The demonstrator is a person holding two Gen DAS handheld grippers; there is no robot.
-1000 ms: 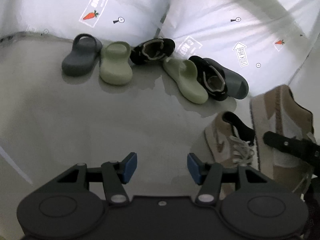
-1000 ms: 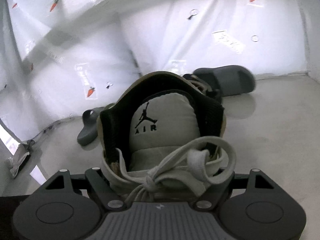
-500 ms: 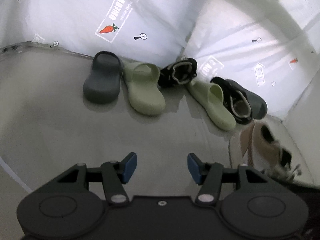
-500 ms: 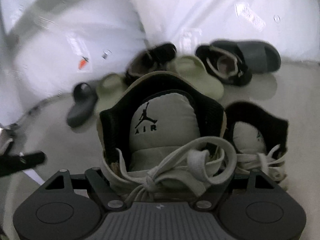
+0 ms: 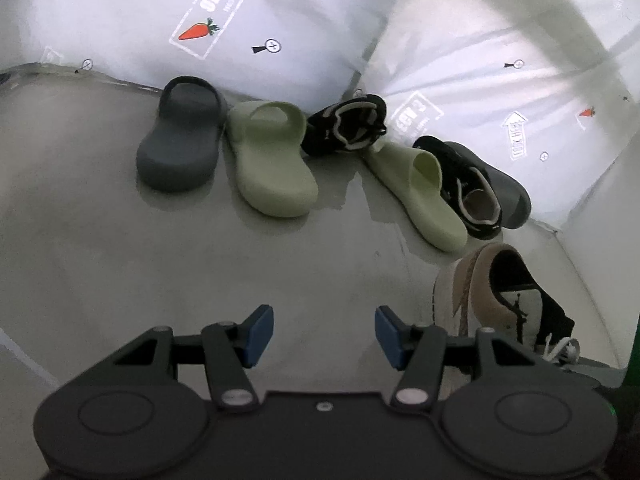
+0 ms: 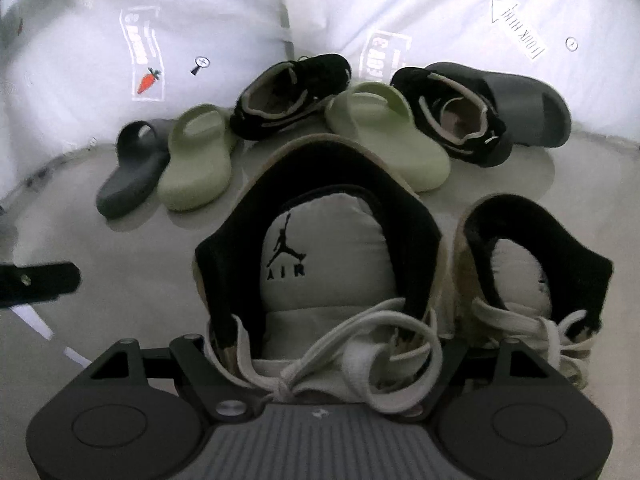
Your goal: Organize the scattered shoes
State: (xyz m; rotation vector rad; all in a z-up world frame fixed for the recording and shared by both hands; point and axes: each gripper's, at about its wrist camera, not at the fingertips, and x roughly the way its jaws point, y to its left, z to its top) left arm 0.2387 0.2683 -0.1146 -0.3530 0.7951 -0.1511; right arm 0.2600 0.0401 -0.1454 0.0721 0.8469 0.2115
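Right wrist: right claw (image 6: 320, 360) still pinching tan sneaker (image 6: 320, 248), now beside its mate (image 6: 532, 264) | left claw (image 5: 324, 336) spread

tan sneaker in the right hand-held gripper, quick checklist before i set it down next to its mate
1. Grip: right hand-held gripper shut on the held tan sneaker, laces bunched at the fingers: ok.
2. Mate located: second tan sneaker sits just to its right, upright: ok.
3. Heels pointing the same way, away from the camera: ok.
4. Landing spot on the floor under the shoe: hidden, cannot tell.
5. Left hand-held gripper open and empty, clear of the pair: ok.
6. Slides and black sneakers behind lie apart from the drop spot: ok.
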